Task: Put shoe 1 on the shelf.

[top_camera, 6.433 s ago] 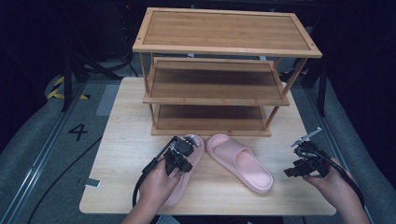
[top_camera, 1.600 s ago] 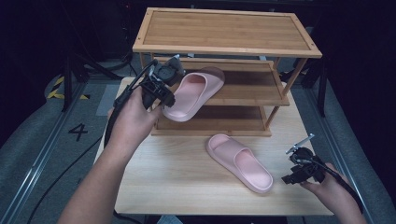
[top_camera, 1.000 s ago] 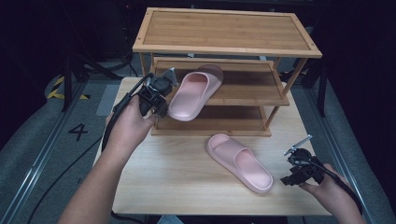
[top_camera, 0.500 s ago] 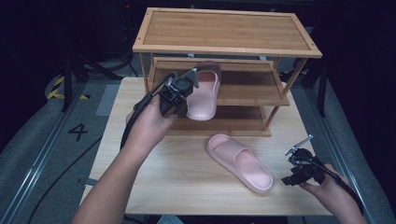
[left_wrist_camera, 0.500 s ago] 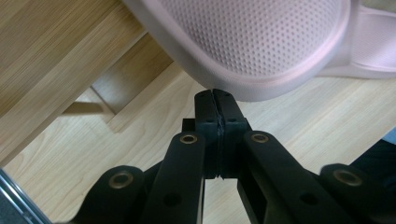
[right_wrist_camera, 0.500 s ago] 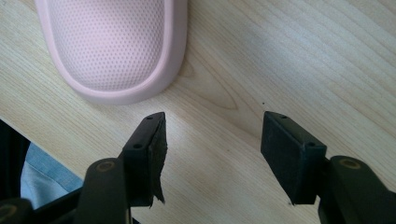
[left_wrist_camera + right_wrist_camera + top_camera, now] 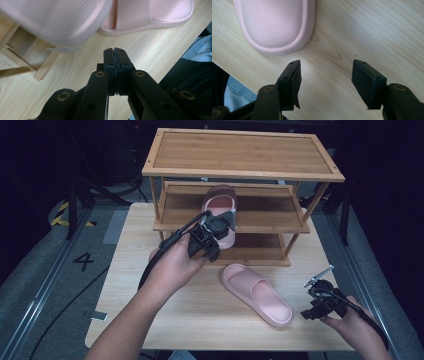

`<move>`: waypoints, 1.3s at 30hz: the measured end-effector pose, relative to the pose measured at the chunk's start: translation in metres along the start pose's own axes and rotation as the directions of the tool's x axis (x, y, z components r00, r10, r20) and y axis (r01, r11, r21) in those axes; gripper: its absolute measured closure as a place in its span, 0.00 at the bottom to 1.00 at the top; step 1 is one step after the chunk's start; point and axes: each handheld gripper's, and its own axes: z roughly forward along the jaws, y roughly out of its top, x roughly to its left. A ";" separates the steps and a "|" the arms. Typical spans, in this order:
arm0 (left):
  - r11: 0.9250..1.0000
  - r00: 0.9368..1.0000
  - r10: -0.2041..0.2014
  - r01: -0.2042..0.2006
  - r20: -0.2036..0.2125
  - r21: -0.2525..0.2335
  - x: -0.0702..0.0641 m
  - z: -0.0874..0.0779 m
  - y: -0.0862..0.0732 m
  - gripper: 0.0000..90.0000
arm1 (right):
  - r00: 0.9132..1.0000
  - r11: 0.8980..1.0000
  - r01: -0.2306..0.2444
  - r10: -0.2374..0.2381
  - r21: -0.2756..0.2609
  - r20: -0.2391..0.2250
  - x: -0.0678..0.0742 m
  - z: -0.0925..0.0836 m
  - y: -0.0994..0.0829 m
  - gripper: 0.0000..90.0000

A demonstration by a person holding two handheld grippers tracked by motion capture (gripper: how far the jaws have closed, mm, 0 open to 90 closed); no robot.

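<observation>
A pink slipper (image 7: 220, 202) lies toe-first on the middle shelf of the wooden rack (image 7: 240, 150), its heel over the front edge. My left gripper (image 7: 210, 251) is right at that heel. In the left gripper view its jaws (image 7: 115, 50) are shut pad to pad with nothing seen between them, and the slipper (image 7: 50, 20) hangs blurred just past the tips. The second pink slipper (image 7: 257, 292) lies slantwise on the table. My right gripper (image 7: 306, 312) stands open just short of its near end (image 7: 274, 22), with bare wood between the pads (image 7: 325, 65).
The light wooden table (image 7: 150, 310) carries the three-tier rack at its back. Its top and bottom shelves are bare. The rack's front leg (image 7: 45, 67) stands close to my left gripper. A small white tag (image 7: 97, 316) lies near the table's left front edge.
My left hand has moved right along the rack front with the slipper, turning it from slanted to toe-first on the middle shelf. The right hand and the table slipper have stayed put.
</observation>
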 end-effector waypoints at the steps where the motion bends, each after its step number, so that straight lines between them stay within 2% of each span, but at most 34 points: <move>1: 1.000 1.000 -0.004 0.003 0.009 0.006 0.001 0.006 0.006 0.98 | 1.000 1.000 0.001 -0.001 -0.002 0.001 0.000 -0.001 0.000 0.46; 3: 1.000 1.000 -0.013 0.012 0.013 0.016 0.004 0.010 0.010 0.98 | 1.000 1.000 -0.001 0.001 -0.003 0.004 -0.001 -0.002 -0.001 0.46; 5: 1.000 1.000 -0.026 0.026 -0.008 0.017 0.009 0.014 0.015 0.99 | 1.000 1.000 -0.004 0.004 -0.008 0.006 -0.003 -0.002 -0.002 0.46; 7: 0.999 0.999 -0.032 0.031 0.009 0.009 0.013 0.015 0.018 0.99 | 1.000 1.000 -0.008 0.008 -0.005 0.005 -0.003 -0.001 -0.002 0.46; 9: 0.999 0.999 -0.034 0.034 0.003 0.006 0.014 0.016 0.019 0.99 | 1.000 1.000 -0.004 0.004 -0.004 0.003 -0.003 -0.001 -0.003 0.46; 11: 1.000 0.999 -0.028 0.028 -0.021 0.007 0.016 0.018 0.025 0.99 | 1.000 1.000 -0.004 0.004 -0.003 0.000 -0.002 -0.001 -0.003 0.46; 15: 1.000 1.000 -0.029 0.029 -0.009 -0.002 0.019 0.021 0.033 0.99 | 1.000 1.000 -0.009 0.009 -0.002 0.006 -0.002 -0.002 -0.003 0.46; 21: 1.000 1.000 -0.021 0.021 -0.013 -0.004 0.024 0.025 0.048 0.99 | 1.000 1.000 -0.011 0.011 -0.003 0.003 -0.004 -0.001 -0.004 0.46; 26: 0.999 0.999 -0.039 0.039 -0.012 -0.015 0.030 0.026 0.052 0.98 | 1.000 1.000 -0.017 0.017 -0.006 0.000 -0.006 -0.003 -0.005 0.46; 27: 0.999 0.998 -0.052 0.052 -0.028 -0.010 0.033 0.026 0.053 0.97 | 1.000 1.000 -0.020 0.020 -0.010 -0.002 -0.006 -0.002 -0.006 0.46; 29: 0.998 0.998 -0.056 0.056 -0.030 -0.013 0.035 0.027 0.054 0.97 | 1.000 1.000 -0.020 0.020 -0.010 -0.002 -0.006 -0.002 -0.006 0.46; 30: 0.999 0.998 -0.050 0.049 -0.029 -0.012 0.037 0.027 0.054 0.97 | 1.000 1.000 -0.020 0.020 -0.010 0.000 -0.006 -0.002 -0.006 0.46; 32: 0.998 0.998 -0.066 0.066 -0.019 -0.024 0.039 0.028 0.054 0.96 | 1.000 1.000 -0.020 0.020 -0.010 -0.003 -0.007 -0.002 -0.006 0.46; 35: 0.998 0.998 -0.065 0.065 0.001 -0.025 0.041 0.028 0.055 0.92 | 1.000 1.000 -0.019 0.019 -0.008 -0.002 -0.007 -0.001 -0.006 0.46; 36: 0.998 0.998 -0.064 0.064 0.009 -0.027 0.040 0.027 0.054 0.89 | 1.000 1.000 -0.022 0.022 -0.006 -0.007 -0.007 -0.001 -0.005 0.46; 37: 0.998 0.998 -0.051 0.052 0.027 -0.027 0.037 0.025 0.051 0.81 | 1.000 1.000 -0.015 0.015 -0.007 -0.005 -0.007 -0.001 -0.005 0.46; 39: 0.998 0.998 -0.045 0.047 0.042 -0.037 0.033 0.022 0.045 0.75 | 1.000 1.000 -0.016 0.016 -0.009 -0.002 -0.006 -0.002 -0.005 0.46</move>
